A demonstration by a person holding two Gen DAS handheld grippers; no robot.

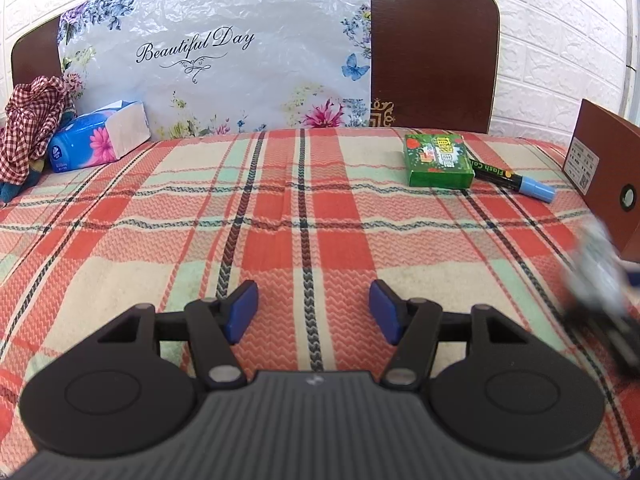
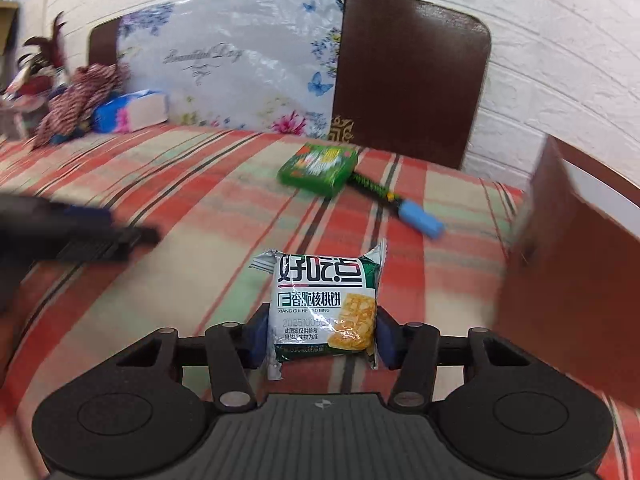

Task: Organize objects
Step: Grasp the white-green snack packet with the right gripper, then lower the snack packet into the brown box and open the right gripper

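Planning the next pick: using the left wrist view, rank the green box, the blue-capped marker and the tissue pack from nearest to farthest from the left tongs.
1. Green box, ahead to the right.
2. Blue-capped marker, right beside the box; too close to call between them.
3. Tissue pack, far left by the headboard.

A white plastic sheet (image 1: 216, 52) with printed flowers and butterflies, in the upper middle of the left wrist view, carries the script words "Beautiful Day". A black marker with a blue cap (image 1: 516, 180), at the right of that view, reads "Flash Col", the rest hidden behind a green box (image 1: 438, 160) whose print is too small to read. In the lower middle of the right wrist view, a snack packet (image 2: 324, 308) shows large Chinese characters "好吃点", a smaller Chinese line, the Latin line "XIANG CUI HE TAO BING", and a faint printed number beginning "2025". A white label on the brown box (image 1: 582, 168) at the right edge is illegible.
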